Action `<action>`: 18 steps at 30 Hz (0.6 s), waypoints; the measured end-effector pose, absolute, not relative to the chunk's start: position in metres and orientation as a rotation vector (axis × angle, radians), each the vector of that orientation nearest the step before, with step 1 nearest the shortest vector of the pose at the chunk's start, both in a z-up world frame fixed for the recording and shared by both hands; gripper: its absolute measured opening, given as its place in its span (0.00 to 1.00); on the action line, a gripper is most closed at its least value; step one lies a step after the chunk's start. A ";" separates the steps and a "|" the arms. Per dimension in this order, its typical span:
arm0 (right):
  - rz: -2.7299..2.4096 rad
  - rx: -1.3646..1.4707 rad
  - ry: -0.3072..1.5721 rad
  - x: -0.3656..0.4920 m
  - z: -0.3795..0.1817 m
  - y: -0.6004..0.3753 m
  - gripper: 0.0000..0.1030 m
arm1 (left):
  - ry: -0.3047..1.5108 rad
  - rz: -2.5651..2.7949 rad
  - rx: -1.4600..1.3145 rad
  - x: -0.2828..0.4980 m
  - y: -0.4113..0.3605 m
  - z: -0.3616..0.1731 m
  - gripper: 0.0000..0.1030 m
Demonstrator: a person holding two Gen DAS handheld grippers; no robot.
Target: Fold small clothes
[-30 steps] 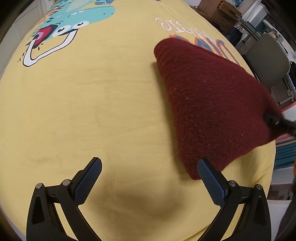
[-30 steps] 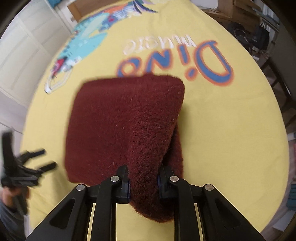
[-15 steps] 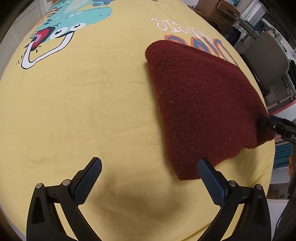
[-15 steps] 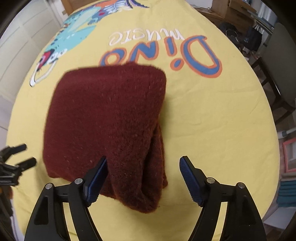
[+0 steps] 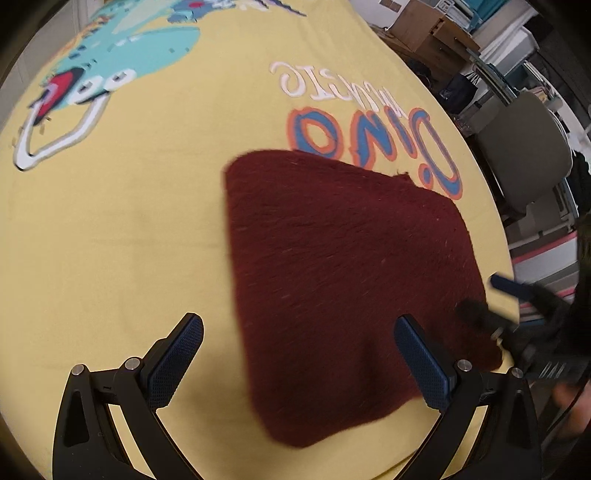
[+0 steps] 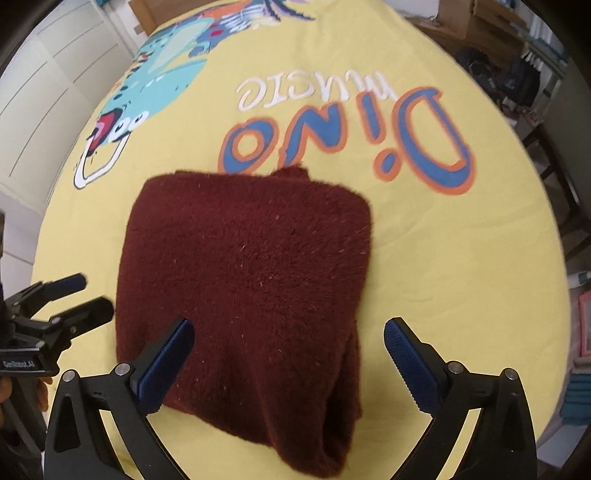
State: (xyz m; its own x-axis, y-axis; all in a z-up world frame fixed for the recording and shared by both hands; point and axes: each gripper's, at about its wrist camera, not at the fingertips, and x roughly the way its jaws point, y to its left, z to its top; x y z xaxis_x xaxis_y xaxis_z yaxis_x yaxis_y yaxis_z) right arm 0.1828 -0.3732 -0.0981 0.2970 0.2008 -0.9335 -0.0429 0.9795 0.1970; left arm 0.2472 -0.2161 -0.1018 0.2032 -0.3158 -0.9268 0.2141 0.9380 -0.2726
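Observation:
A dark red fuzzy garment [image 5: 343, 277] [image 6: 251, 266] lies folded into a thick square on the yellow dinosaur-print cloth [image 5: 110, 240] [image 6: 443, 258]. My right gripper [image 6: 289, 326] hovers over the garment's near edge; its jaws are opening wide, the fabric lies between them, and the pads do not press it. It shows blurred at the garment's right corner [image 5: 484, 295] in the left wrist view. My left gripper [image 5: 297, 325] is open above the garment's left half, gripping nothing. The right wrist view shows it just off the garment's left side [image 6: 92, 295].
The yellow cloth covers the whole work surface, with "Dino" lettering [image 6: 351, 147] just beyond the garment. A grey chair [image 5: 524, 158] and cardboard boxes [image 5: 424, 33] stand past the right edge. White cupboard doors [image 6: 44, 92] are on the left.
My right gripper let go of the garment's edge and opened wide, and the fabric dropped flat. My left gripper moved right, from bare cloth to over the garment.

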 end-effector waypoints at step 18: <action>0.256 0.413 1.346 0.174 -0.198 -0.402 0.99 | 1.392 -0.330 -0.063 0.242 -0.214 -0.178 1.00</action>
State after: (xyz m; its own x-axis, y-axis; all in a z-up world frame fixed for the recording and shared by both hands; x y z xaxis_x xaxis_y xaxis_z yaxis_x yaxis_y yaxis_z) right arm 0.1743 -0.4019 -0.1977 0.2109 0.4110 -0.8869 0.0560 0.9008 0.4307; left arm 0.2422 -0.2138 -0.1778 0.1396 -0.2649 -0.9541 0.1915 0.9526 -0.2364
